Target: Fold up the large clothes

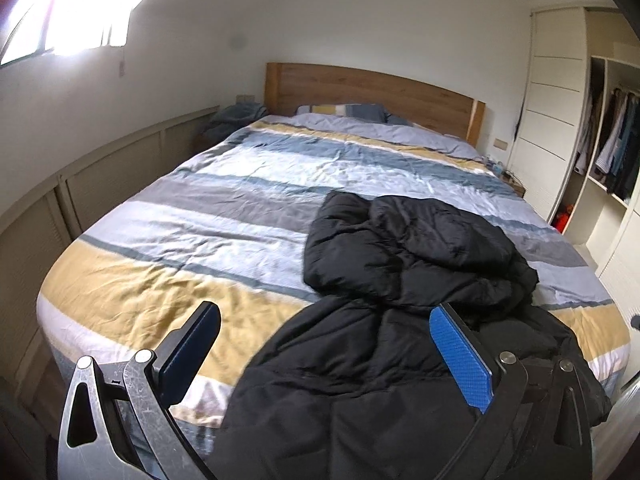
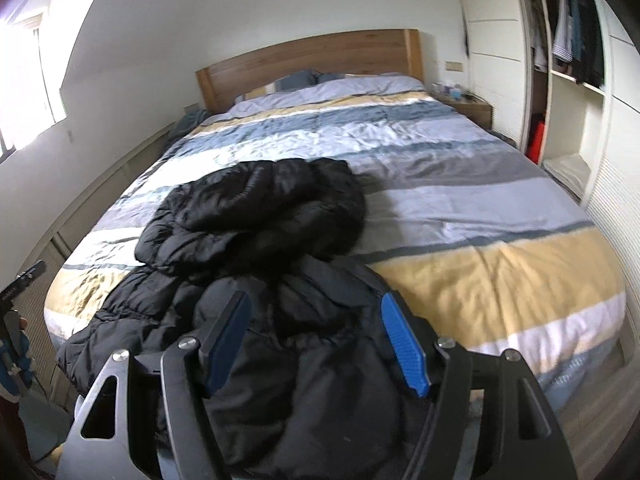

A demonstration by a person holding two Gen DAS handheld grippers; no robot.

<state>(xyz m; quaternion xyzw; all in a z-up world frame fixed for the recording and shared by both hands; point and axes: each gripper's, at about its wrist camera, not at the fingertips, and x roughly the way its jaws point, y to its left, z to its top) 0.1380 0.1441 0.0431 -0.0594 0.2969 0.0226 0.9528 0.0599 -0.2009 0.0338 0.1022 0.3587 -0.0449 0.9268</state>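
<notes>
where it overhangs, black jacket [image 1: 400, 264] hem unseen

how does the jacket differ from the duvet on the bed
The jacket is plain black and puffy; the duvet is striped yellow, grey, blue and white. The jacket lies crumpled in a heap; the duvet is spread flat. The jacket covers only the foot end, over the duvet. Both are wrinkled fabric.

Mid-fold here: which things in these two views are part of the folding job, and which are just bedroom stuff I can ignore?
Part of the job:
- black puffer jacket, bunched on the bed's near end
- left gripper, open, empty
- right gripper, open, empty
- striped duvet, the folding surface

Just there:
- pillows
- wooden headboard
- bedside table with small items
- wardrobe's hanging clothes
</notes>
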